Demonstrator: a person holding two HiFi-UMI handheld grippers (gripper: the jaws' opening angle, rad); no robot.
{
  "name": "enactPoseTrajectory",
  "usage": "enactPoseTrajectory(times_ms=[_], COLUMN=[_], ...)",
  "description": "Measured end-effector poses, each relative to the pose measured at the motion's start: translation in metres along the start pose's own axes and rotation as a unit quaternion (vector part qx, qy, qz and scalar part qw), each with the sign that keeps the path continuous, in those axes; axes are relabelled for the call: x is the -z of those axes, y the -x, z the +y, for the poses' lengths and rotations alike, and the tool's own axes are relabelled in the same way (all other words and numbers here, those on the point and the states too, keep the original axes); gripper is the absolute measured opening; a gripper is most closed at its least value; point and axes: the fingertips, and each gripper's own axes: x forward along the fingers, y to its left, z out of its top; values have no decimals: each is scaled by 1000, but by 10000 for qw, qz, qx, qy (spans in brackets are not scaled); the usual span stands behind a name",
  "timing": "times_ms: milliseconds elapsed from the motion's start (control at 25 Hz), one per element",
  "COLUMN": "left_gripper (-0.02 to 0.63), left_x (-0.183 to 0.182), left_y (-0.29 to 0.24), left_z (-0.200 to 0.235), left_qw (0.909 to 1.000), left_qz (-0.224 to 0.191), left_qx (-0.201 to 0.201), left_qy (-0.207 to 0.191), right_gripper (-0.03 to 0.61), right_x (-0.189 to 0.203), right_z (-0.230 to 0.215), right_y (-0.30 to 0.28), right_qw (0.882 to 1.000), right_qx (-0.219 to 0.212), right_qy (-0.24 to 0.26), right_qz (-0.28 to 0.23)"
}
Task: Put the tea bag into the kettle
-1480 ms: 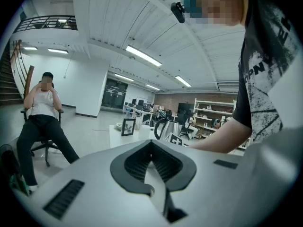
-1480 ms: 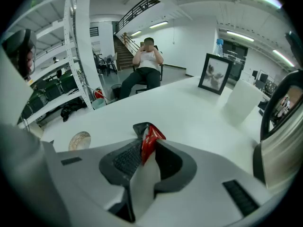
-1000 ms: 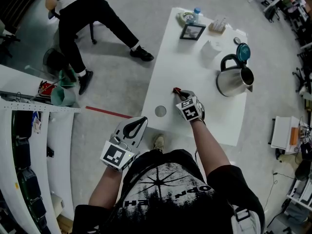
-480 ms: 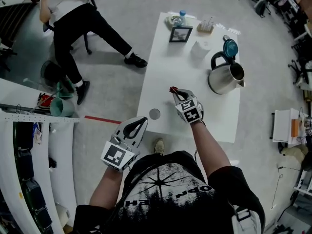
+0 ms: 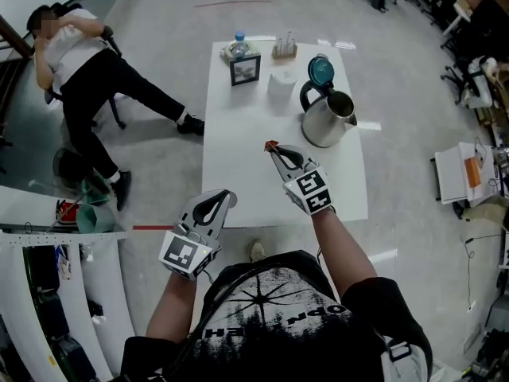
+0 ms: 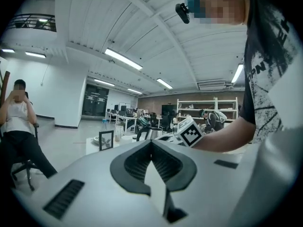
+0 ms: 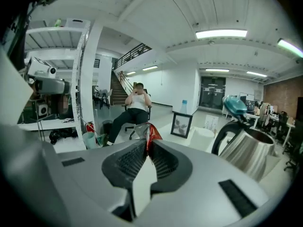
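A steel kettle (image 5: 324, 117) with a black handle and its teal lid (image 5: 320, 70) flipped open stands on the white table (image 5: 238, 181); in the right gripper view the kettle (image 7: 248, 151) is at the right. My right gripper (image 5: 273, 148) is shut on a red tea bag (image 5: 270, 144) and holds it above the table, to the left of the kettle. The tea bag (image 7: 150, 133) sticks out past the tips in the right gripper view. My left gripper (image 5: 224, 195) is shut with nothing in it, raised off the table's near left side.
At the table's far end stand a framed picture (image 5: 245, 69), a water bottle (image 5: 239, 43), a white cup (image 5: 281, 80) and a small rack (image 5: 285, 49). A person (image 5: 87, 70) sits on a chair to the left. A white shelf unit (image 5: 48, 293) is at the lower left.
The right gripper has lifted the tea bag off the table and carried it up and toward the kettle. The head view has shifted. The left gripper stays where it was.
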Motion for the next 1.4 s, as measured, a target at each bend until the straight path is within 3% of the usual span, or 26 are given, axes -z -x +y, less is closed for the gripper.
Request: enactPoseTrajectory(times_ms=[240, 560, 1040, 1400], left_gripper=[8, 8, 8, 8], left_x=[-7, -20, -20, -14], left_y=[-26, -51, -72, -95], left_z=[-25, -61, -66, -68], left_qw=[9988, 9951, 9918, 9908], left_qz=[58, -28, -1, 75], left_qx=[408, 891, 1190, 1315], left_qy=[-257, -423, -474, -327], right_gripper=[40, 40, 40, 40], right_x=[-22, -15, -13, -19], right_z=[-33, -71, -130, -162], right_y=[59, 106, 110, 109], right_qw=[9973, 9921, 9854, 9846], right_qx=[494, 1039, 1584, 1688], right_qy=[-114, -219, -271, -127], right_qz=[-530, -666, -558, -429])
